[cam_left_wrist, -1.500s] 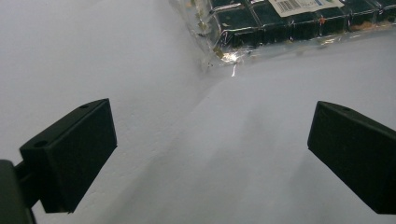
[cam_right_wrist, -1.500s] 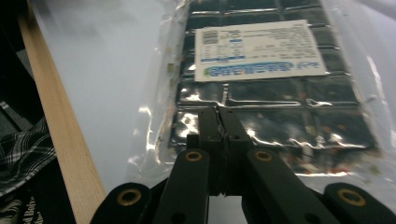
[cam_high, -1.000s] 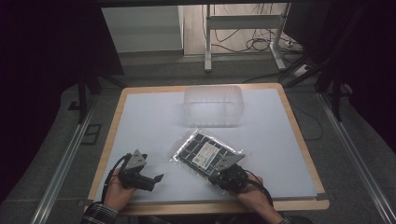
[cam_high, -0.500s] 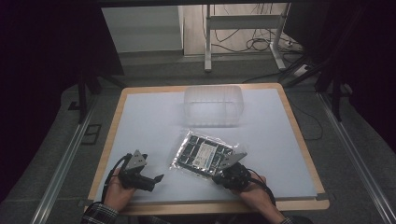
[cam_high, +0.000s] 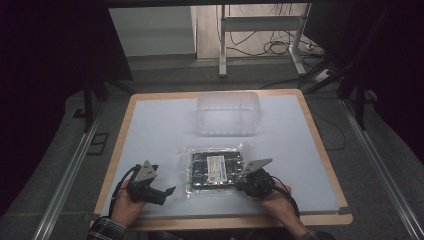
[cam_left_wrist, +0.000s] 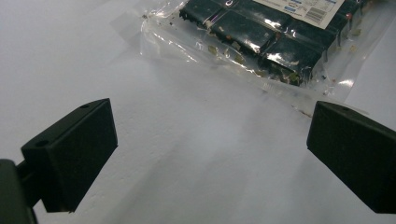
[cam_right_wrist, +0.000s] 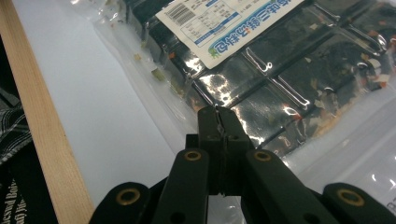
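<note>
Right gripper (cam_right_wrist: 218, 116) clamped on packet (cam_high: 216, 168) edge.
My left gripper (cam_left_wrist: 210, 154) rests beside the packet, jaws wide apart.

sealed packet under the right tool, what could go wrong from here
1. The right tool is shut on the sealed packet's thin clear edge, so the film could tear or slip out if pulled hard.
2. The left tool is open and apart from the packet, so nothing steadies it; it may swing or drag.
3. The clear plastic container stands just beyond and could get knocked.
</note>
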